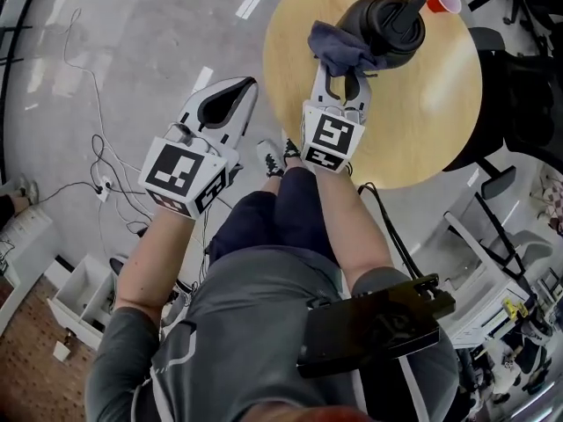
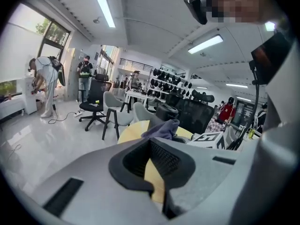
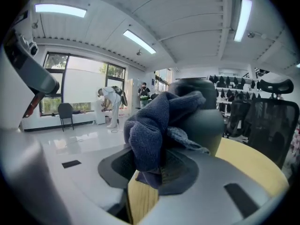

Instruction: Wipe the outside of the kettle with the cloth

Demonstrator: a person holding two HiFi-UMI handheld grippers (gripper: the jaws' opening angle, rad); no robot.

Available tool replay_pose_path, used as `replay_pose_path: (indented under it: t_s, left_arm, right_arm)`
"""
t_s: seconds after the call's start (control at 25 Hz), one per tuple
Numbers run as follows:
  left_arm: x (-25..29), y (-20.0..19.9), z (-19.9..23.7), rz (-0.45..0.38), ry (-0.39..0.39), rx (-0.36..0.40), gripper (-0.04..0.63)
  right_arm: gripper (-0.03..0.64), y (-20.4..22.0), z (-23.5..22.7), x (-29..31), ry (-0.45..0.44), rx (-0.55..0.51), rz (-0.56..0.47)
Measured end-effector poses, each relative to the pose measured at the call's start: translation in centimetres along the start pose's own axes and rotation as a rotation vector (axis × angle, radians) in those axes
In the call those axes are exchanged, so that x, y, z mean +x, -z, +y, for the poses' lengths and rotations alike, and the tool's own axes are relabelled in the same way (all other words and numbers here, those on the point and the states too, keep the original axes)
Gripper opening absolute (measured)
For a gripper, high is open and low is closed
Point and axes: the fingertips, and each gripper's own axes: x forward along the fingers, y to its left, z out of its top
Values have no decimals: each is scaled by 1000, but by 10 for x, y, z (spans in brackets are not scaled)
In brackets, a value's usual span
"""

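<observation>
A round wooden surface [image 1: 422, 121] stands on a glossy grey floor [image 1: 132, 42] strewn with cables [image 1: 101, 161], carrying a black kettle [image 1: 383, 20] near its far edge with a red cup [image 1: 444, 0] just beside it. The right gripper [image 1: 345, 73] pinches a dark blue cloth [image 1: 339, 47] bunched against the kettle's near side. The left gripper [image 1: 247, 85] hangs over the floor beside the surface, jaws pressed together on nothing; office chairs [image 2: 91, 109] stand in the bright room behind.
</observation>
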Motion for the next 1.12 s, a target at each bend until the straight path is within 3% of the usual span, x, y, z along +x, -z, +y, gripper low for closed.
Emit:
replay_pose_path:
  t_s: [0.28, 0.64, 0.92, 1.12]
  left_arm:
    - [31, 12, -1, 30, 32, 3, 9]
    - [48, -15, -4, 72, 44, 54, 9]
    - [54, -64, -6, 71, 37, 123, 9]
    - [45, -95, 0, 49, 64, 159, 9]
  right_arm:
    - [123, 65, -1, 21, -18, 59, 162]
    - [123, 71, 7, 23, -70, 139, 263]
    - [124, -4, 17, -7, -162, 87, 127]
    - [124, -66, 18, -23, -99, 98, -34]
